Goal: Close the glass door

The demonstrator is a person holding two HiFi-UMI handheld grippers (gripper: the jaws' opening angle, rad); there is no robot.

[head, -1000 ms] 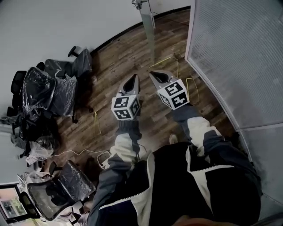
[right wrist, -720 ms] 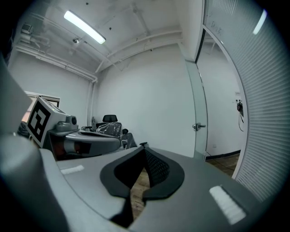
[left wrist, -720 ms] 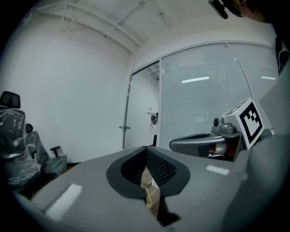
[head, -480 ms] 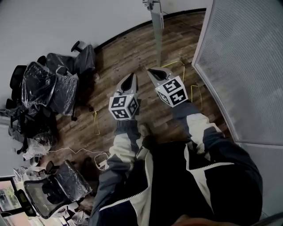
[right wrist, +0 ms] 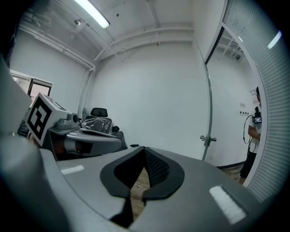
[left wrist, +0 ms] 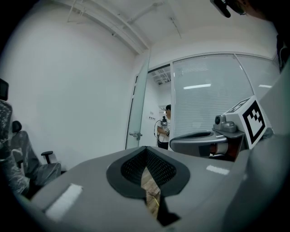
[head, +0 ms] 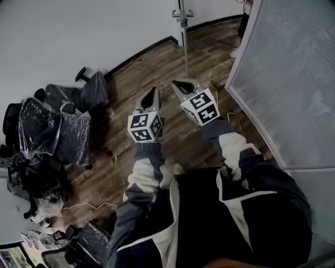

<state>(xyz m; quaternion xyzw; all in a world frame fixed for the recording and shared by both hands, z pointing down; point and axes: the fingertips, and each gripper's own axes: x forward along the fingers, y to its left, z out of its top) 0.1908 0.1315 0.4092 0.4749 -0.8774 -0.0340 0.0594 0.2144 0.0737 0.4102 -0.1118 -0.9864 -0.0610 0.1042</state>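
The glass door [head: 184, 41] stands open, seen edge-on at the top of the head view, with its metal handle [head: 182, 14] at the far end. In the left gripper view the door [left wrist: 138, 104] and handle [left wrist: 134, 134] lie ahead, left of the open doorway. My left gripper [head: 152, 95] and right gripper [head: 179, 85] are held side by side, pointing toward the door and still short of it. Both are shut with nothing between their jaws, as the left gripper view [left wrist: 146, 148] and the right gripper view [right wrist: 144, 147] show. The door edge [right wrist: 210, 104] with its handle [right wrist: 207, 139] rises ahead, slightly right.
A wall of glass with blinds [head: 293, 78] runs along the right. Plastic-wrapped office chairs [head: 57, 131] crowd the left wall. A yellow cable [head: 233, 120] lies on the wooden floor. A person [left wrist: 164, 127] stands in the doorway beyond.
I have moved forward across the floor with both grippers. The door edge and handle have come nearer, and the chairs have slid back to my left. Both grippers stay shut.
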